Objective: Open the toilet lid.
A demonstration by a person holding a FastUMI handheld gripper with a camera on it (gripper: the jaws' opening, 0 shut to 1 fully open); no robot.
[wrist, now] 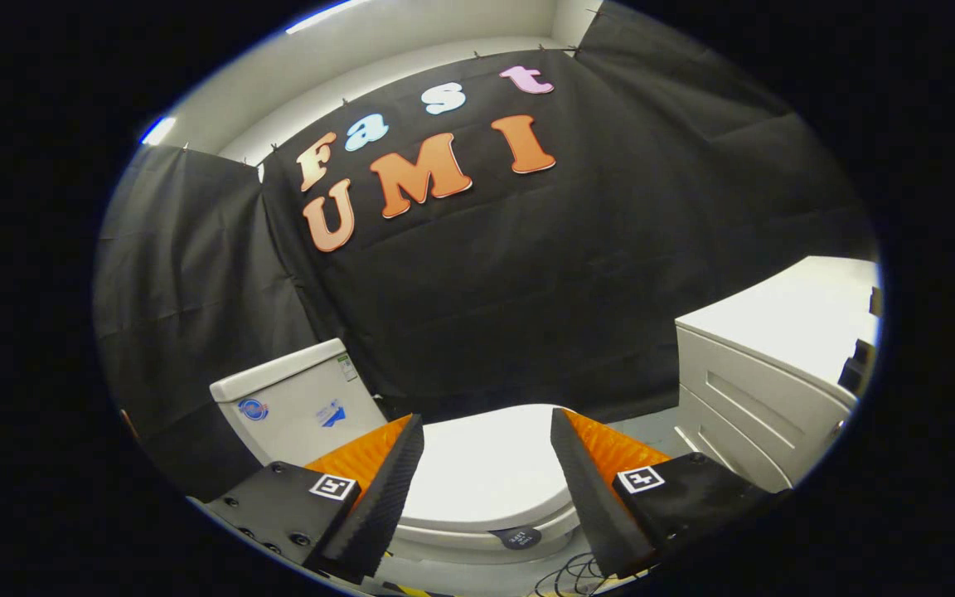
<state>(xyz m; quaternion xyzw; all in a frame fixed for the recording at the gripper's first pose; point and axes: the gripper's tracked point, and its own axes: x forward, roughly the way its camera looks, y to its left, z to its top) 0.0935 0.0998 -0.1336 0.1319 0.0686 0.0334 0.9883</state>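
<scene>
A white toilet stands low in the view, its lid (490, 464) lying flat and closed over the bowl. Its tank (299, 398) rises behind my left finger, against the black cloth wall. My gripper (486, 431) hovers above the lid, open, with nothing between its fingers. The lid shows through the gap between the fingers, and its front rim (486, 531) curves below them. A small dark round tag (519, 537) sits at the rim's front.
A white cabinet (763, 381) with panelled fronts stands to the right of the toilet, a strip of grey floor (652, 427) between them. Black cables (569, 572) lie on the floor by the toilet's front. Black cloth walls close in behind and to the left.
</scene>
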